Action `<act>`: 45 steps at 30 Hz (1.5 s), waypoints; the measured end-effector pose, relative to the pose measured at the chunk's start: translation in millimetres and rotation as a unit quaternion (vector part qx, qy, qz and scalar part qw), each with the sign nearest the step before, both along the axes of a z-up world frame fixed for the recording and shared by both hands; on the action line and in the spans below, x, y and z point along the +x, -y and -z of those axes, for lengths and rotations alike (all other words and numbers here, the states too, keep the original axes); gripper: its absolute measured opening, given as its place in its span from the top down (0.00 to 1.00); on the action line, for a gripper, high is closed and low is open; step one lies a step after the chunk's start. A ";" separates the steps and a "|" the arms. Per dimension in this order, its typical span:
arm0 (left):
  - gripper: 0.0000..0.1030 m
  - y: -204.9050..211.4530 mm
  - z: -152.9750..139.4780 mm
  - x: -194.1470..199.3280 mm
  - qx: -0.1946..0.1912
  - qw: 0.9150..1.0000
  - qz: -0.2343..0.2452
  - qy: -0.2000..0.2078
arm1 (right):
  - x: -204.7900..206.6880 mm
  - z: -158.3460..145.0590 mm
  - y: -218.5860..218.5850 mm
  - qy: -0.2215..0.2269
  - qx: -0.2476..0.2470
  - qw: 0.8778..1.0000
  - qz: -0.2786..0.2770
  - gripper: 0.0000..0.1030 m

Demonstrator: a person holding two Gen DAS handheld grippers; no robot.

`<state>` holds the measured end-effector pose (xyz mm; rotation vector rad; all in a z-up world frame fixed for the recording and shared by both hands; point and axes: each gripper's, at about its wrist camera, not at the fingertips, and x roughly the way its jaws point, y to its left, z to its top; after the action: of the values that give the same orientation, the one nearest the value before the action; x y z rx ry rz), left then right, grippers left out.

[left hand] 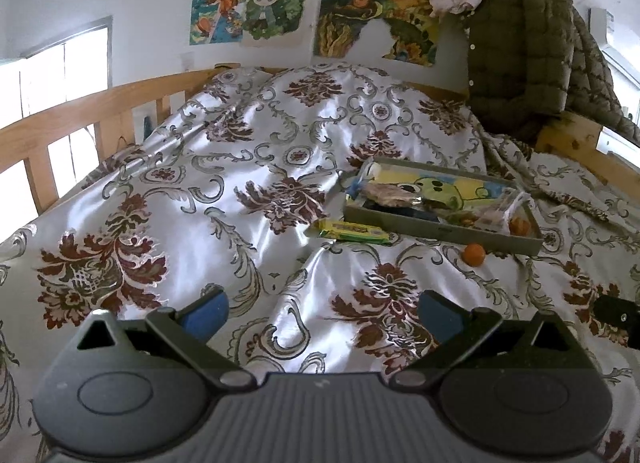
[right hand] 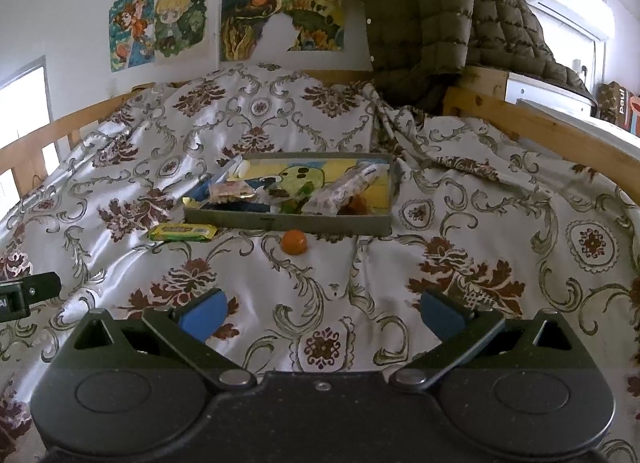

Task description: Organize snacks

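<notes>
Lower centre, both views: my left gripper (left hand: 322,309) and my right gripper (right hand: 322,309) hang over the bedspread (left hand: 224,167), each with its blue pads spread wide and nothing between them
Tray: a shallow grey tray (right hand: 288,222) sits mid-frame in the right view, right of centre in the left view, already carrying several wrapped snacks
Loose bar: a yellow-green bar (right hand: 182,232) lies on the cloth just off the tray's lower-left corner, apart from the wall
Loose ball: a small orange ball (right hand: 293,242) rests on the cloth just beside the tray's near wall; I cannot tell if it touches
Inside the tray: another orange ball (left hand: 520,226) shows at the lower-right corner in the left view
Progress, as I judge it: most snacks are in; these two remain outside
Risk, ball: satin is slick and wrinkled, so a nudge from one pad could send it rolling down a fold
Risk, bar: it lies flat, so my pads may pinch cloth with the wrapper and drag the tray
Risk, tray: soft bedding may let it tip if I press its rim
</notes>
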<state>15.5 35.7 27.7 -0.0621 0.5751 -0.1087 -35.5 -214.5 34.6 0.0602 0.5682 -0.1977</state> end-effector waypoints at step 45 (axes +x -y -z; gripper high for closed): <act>0.00 -21.1 11.1 27.7 -0.032 0.997 -0.065 -0.016 | 38.0 10.3 -9.4 -0.012 0.002 0.999 -0.047 0.01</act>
<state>43.2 56.8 16.6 -0.1626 0.5985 0.0001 2.5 -205.1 24.3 0.0344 0.5933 -0.1059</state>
